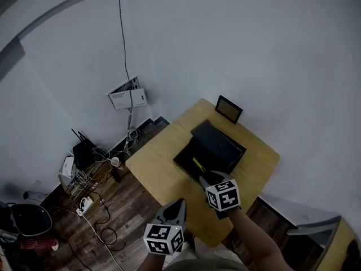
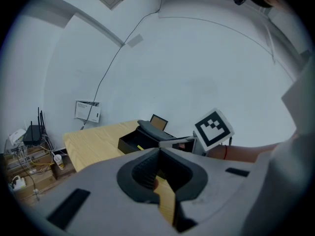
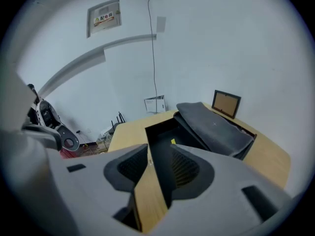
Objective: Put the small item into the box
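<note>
A black box (image 1: pixel 189 154) stands open on the wooden table (image 1: pixel 158 168), its dark grey lid (image 1: pixel 219 140) leaning back behind it. A small yellow item (image 1: pixel 197 164) lies inside the box, and shows in the right gripper view as the same item (image 3: pixel 173 141). My right gripper (image 1: pixel 205 179) hovers at the box's near edge, open with nothing between its fingers; the box interior (image 3: pixel 162 132) shows through the gap. My left gripper (image 1: pixel 179 203) hangs back over the table's near edge, shut and empty, with its tips touching (image 2: pixel 159 150).
A small framed picture (image 1: pixel 228 109) stands at the table's far corner behind the box. On the floor to the left lie cables, a router (image 1: pixel 82 151) and a power strip (image 1: pixel 86 204). A white panel (image 1: pixel 127 98) hangs on the wall.
</note>
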